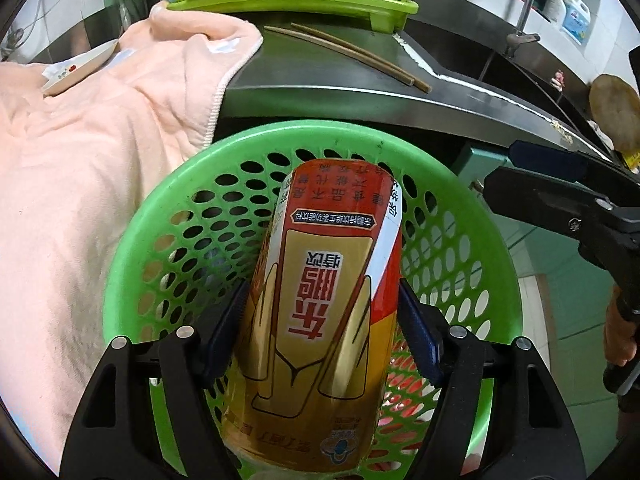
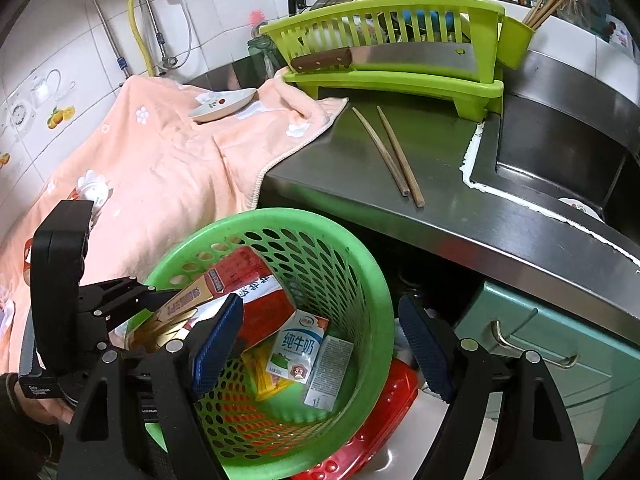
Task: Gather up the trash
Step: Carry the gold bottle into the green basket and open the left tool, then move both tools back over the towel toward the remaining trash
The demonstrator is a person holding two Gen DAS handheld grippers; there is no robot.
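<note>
My left gripper (image 1: 322, 324) is shut on a red and gold drink can (image 1: 320, 304) and holds it over the mouth of a green perforated trash basket (image 1: 168, 216). In the right wrist view the same can (image 2: 240, 284) hangs inside the basket rim (image 2: 360, 248), held by the left gripper (image 2: 160, 308). A white milk carton (image 2: 298, 350) and a yellow wrapper (image 2: 266, 376) lie at the basket's bottom. My right gripper (image 2: 322, 344) is open and empty above the basket; it also shows at the right of the left wrist view (image 1: 536, 176).
A steel counter (image 2: 400, 168) holds two wooden chopsticks (image 2: 394, 156), a peach towel (image 2: 160, 168) with a small dish (image 2: 222, 106), and a green dish rack (image 2: 400, 52) with a cleaver. A sink (image 2: 560, 152) lies right. A red basket (image 2: 384, 416) sits under the green one.
</note>
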